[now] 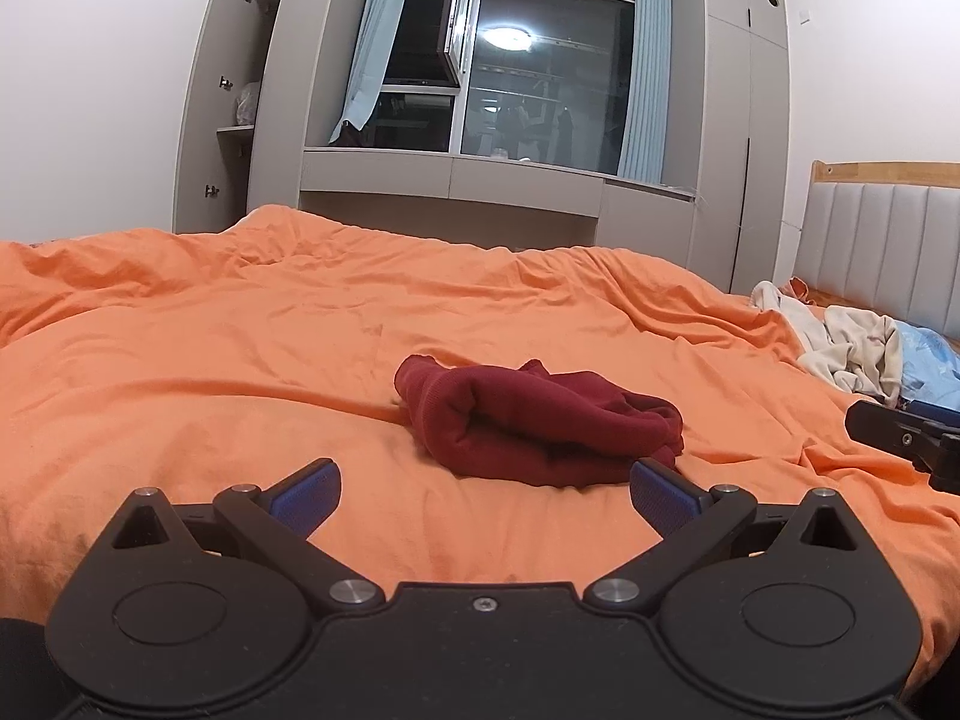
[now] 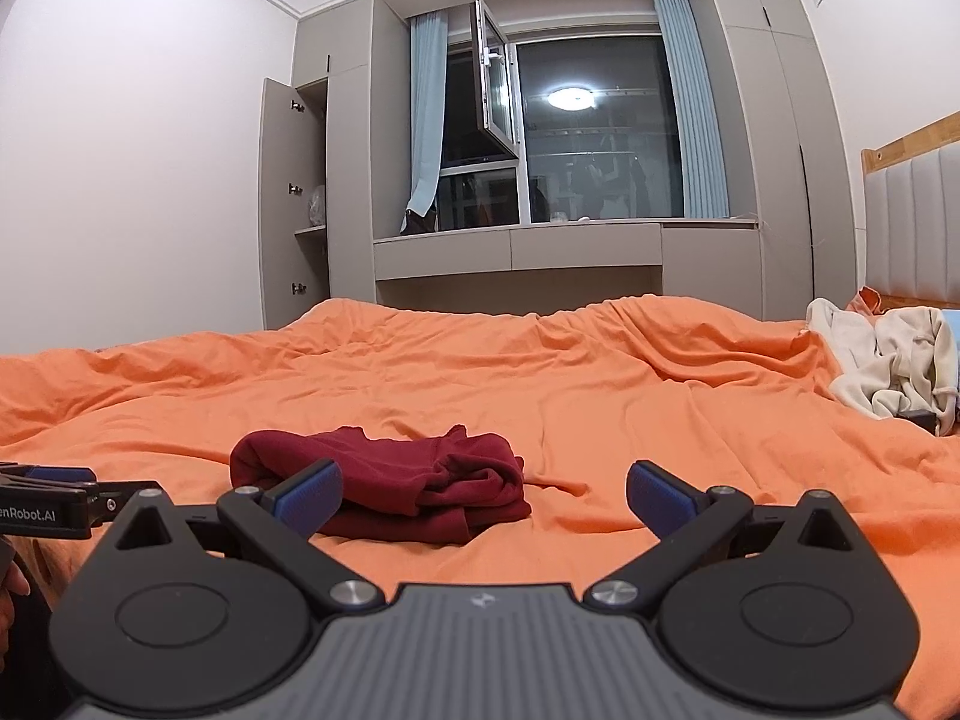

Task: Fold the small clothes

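A dark red garment (image 1: 540, 420) lies bunched and roughly folded on the orange bed cover (image 1: 210, 360). My left gripper (image 1: 485, 489) is open just in front of it, blue pads spread wide, nothing between them. In the right wrist view the same red garment (image 2: 384, 489) sits ahead and to the left of my right gripper (image 2: 485, 492), which is open and empty; its left pad overlaps the garment's near edge in the image. The other gripper shows at each view's edge: right one (image 1: 906, 438), left one (image 2: 54, 498).
A heap of cream clothes (image 2: 888, 360) and a blue item (image 1: 930, 366) lie at the right by the padded headboard (image 1: 882, 246). Grey wardrobes, an open cabinet door (image 2: 291, 198) and a window stand beyond the bed. A hand (image 2: 9, 594) shows at the left edge.
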`<state>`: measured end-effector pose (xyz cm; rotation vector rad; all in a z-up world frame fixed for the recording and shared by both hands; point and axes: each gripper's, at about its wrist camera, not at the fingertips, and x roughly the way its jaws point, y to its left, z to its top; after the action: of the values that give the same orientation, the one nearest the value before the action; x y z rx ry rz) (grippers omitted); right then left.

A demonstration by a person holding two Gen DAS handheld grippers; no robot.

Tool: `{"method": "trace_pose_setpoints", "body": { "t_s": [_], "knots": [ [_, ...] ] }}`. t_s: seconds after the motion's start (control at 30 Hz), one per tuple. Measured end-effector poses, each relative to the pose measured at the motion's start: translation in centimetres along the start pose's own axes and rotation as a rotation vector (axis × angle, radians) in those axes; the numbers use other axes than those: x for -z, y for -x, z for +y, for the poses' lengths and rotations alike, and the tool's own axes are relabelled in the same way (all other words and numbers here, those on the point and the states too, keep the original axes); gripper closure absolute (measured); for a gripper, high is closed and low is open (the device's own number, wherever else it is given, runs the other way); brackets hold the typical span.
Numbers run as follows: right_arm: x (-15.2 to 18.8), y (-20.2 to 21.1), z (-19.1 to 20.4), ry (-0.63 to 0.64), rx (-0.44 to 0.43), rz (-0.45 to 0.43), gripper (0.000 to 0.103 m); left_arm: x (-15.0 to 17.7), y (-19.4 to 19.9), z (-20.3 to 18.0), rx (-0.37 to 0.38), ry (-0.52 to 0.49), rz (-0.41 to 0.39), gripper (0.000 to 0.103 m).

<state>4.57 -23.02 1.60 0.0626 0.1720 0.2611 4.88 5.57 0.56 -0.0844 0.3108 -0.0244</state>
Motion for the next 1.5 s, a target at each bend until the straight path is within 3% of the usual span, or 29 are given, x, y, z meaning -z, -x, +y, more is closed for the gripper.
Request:
{"method": "trace_pose_setpoints", "body": {
  "t_s": [1.5],
  "knots": [
    [-0.02,-0.56,-0.1,0.0,0.0,0.016,0.0,0.01,-0.17,-0.01,-0.003,0.001,0.004,0.001]
  ]
}}
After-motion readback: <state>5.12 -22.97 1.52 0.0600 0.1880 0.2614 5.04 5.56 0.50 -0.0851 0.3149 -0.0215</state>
